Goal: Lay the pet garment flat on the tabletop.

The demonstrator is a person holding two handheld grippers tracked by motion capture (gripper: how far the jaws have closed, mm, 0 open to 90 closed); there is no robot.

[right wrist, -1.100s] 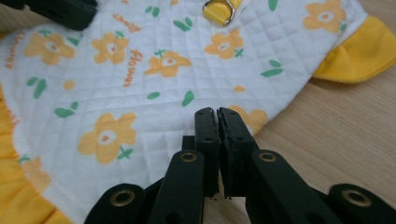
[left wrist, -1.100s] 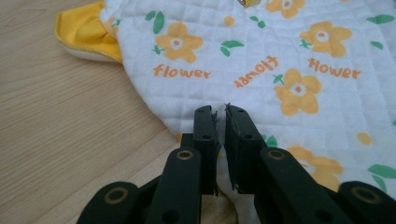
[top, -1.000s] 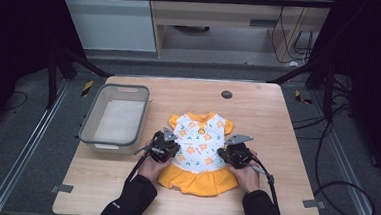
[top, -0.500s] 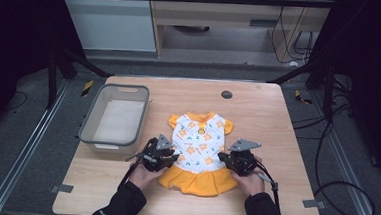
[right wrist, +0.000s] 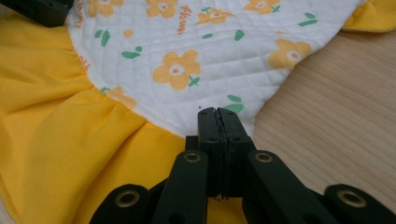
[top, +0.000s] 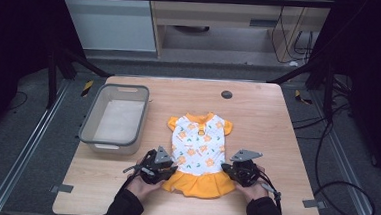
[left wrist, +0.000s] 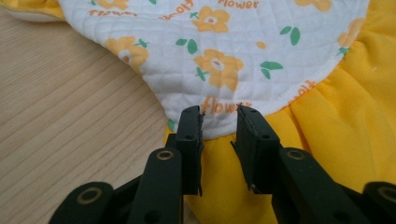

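Near the worktop's front edge, both hands have slid back; left hand-held gripper [left wrist: 218,122] is gaping narrowly over the dress [top: 199,148]; right hand-held gripper [right wrist: 218,122] is sitting closed, seemingly empty.

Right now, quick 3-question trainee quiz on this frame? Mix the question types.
1. True or false: the left gripper is open.
2. Where does the bin sit relative to the dress? A) on its left B) on its right C) on top of it
3. Fill in: the right gripper has its jaws ____, at the hem of the white top.

Key: 1 true. 2 A. 3 shut.
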